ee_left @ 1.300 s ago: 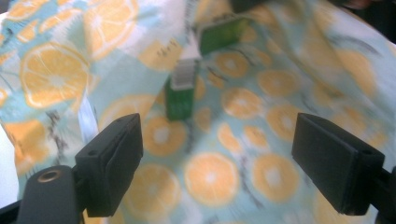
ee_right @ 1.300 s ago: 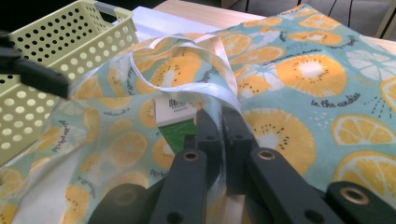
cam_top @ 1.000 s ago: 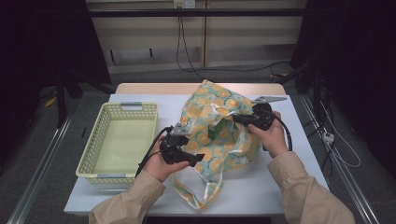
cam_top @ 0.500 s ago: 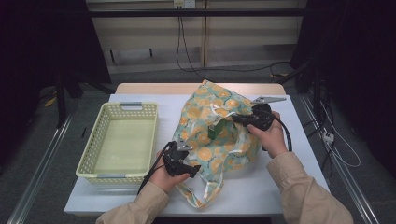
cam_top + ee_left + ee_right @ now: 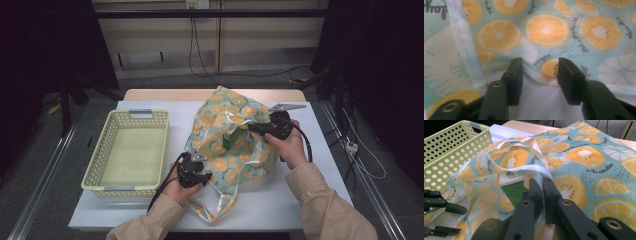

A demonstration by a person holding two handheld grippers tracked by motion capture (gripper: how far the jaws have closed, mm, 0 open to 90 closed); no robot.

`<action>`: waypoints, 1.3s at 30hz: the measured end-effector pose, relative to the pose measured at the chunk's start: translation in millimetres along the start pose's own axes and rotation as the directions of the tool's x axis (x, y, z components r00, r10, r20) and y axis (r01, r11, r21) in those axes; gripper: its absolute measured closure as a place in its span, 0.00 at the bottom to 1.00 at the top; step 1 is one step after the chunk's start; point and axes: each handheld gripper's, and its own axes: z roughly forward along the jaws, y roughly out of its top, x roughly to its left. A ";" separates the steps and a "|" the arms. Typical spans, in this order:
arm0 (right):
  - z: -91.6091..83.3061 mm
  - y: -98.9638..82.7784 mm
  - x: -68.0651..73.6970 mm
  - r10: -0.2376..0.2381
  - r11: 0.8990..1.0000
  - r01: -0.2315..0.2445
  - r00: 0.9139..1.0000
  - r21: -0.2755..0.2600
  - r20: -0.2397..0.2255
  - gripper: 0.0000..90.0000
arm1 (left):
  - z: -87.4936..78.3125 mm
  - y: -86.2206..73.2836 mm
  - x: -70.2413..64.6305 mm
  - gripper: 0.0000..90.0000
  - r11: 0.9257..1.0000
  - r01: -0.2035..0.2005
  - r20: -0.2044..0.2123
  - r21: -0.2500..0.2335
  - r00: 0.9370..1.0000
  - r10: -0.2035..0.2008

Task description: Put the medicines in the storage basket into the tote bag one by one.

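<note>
A fabric bag [image 5: 230, 145] printed with orange slices lies on the white table [image 5: 300, 200], its mouth held up. My right gripper [image 5: 250, 127] is shut on the bag's white handle strap [image 5: 534, 147] at the rim, and in the right gripper view its jaws [image 5: 541, 181] pinch that strap. A green box [image 5: 231, 139] with a white barcode end [image 5: 511, 176] sits inside the mouth. My left gripper [image 5: 206, 172] is at the bag's near left edge. Its jaws [image 5: 540, 63] have just been closing, and the bag's hem [image 5: 534, 75] lies between them. The pads stand apart from it.
A pale yellow perforated basket [image 5: 95, 165] stands to the left of the bag, with nothing in it. A loose handle loop [image 5: 215, 205] of the bag trails toward the table's front edge. Cables run from both grippers.
My left gripper has dropped lower and come toward the person, to the bag's near left edge, and its jaws have narrowed. The right gripper has held still on the strap.
</note>
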 end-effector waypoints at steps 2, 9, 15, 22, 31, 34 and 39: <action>0.7 -0.6 -0.5 -0.001 1.000 0.001 1.000 0.000 0.000 0.97 | 0.6 -0.3 -0.7 0.71 1.000 0.007 0.000 -0.008 1.000 -0.007; -0.2 -0.3 0.2 -0.001 1.000 0.001 1.000 -0.001 0.001 0.97 | 3.3 -0.1 -0.8 1.00 0.999 0.044 0.061 -0.018 0.997 -0.043; -0.2 -0.3 0.4 0.000 1.000 0.000 1.000 -0.001 0.002 0.97 | -1.4 7.5 4.3 1.00 0.998 0.058 0.083 -0.006 0.995 -0.057; -2.7 0.6 0.8 -0.002 1.000 0.002 1.000 -0.005 -0.002 0.97 | -29.3 32.6 14.0 1.00 0.993 0.089 0.128 -0.074 0.989 -0.079; -6.2 6.1 3.3 -0.002 1.000 0.001 1.000 -0.014 -0.021 0.97 | -65.2 86.0 15.8 1.00 0.985 0.070 0.138 -0.159 0.989 -0.048; -11.5 13.9 5.2 -0.003 1.000 0.002 1.000 -0.029 -0.026 0.97 | -76.1 105.5 15.6 1.00 0.980 0.055 0.129 -0.191 0.991 -0.030; -23.3 35.7 10.6 -0.029 0.999 0.028 0.999 -0.043 -0.023 0.97 | -96.9 147.2 18.5 1.00 0.970 0.029 0.093 -0.240 0.996 -0.007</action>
